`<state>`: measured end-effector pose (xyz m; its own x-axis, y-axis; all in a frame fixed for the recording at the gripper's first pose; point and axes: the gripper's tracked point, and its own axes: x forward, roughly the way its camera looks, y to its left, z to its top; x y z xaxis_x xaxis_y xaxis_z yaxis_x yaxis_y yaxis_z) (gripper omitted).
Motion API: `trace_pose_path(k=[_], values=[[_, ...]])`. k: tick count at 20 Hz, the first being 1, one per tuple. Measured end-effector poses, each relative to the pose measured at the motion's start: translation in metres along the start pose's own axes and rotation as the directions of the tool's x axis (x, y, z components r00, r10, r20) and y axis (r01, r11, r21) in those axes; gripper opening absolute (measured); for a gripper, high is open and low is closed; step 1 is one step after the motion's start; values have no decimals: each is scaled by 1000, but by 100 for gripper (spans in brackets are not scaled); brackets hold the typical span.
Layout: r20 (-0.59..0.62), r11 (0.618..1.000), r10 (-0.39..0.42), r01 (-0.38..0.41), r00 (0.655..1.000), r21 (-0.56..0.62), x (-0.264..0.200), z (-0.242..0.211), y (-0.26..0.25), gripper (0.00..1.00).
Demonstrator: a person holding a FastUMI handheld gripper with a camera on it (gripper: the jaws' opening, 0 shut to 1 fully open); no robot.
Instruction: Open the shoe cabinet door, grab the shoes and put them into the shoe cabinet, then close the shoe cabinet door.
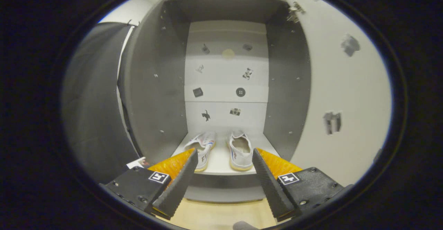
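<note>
Two pale canvas shoes sit side by side on the bottom shelf [221,160] of the shoe cabinet [155,95], toes pointing inward toward the back panel. The left shoe [202,147] lies just beyond my left fingertip, and the right shoe [240,150] lies just beyond and between my two fingertips. They rest near the shelf's front edge, heels toward me; I judge they sit there because that is as far in as a reach from the front needs to carry them.

My gripper [225,155] hangs in front of the opening, its fingers [180,181] spread wide apart and grasping nothing. Neither finger touches a shoe or the shelf. I read the wide spread as a release: both shoes are in place, so the fingers have no reason to clench.

The back panel [226,81] is light and carries small dark stickers, among them a cat and a camera. Grey side walls frame the compartment. To my right the cabinet door [342,95] stands swung fully open, its pale inner face turned toward me, with a metal hinge [294,11] near its top corner. It stands open because the shoes had to pass through. Below my fingers is a light wooden floor [218,216].

As I judge it, what remains is to close that door.
</note>
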<state>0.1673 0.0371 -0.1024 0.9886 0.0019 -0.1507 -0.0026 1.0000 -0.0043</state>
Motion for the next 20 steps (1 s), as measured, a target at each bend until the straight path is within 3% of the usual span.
trace_pose_path(k=[11,15,20], values=[[65,993,122,-121,990,-14,-209,-13,-46,100],[74,992,122,-120,990,-27,-273,-23,-89,100],[88,997,79,-78,993,-16,-320,-26,-147,100]])
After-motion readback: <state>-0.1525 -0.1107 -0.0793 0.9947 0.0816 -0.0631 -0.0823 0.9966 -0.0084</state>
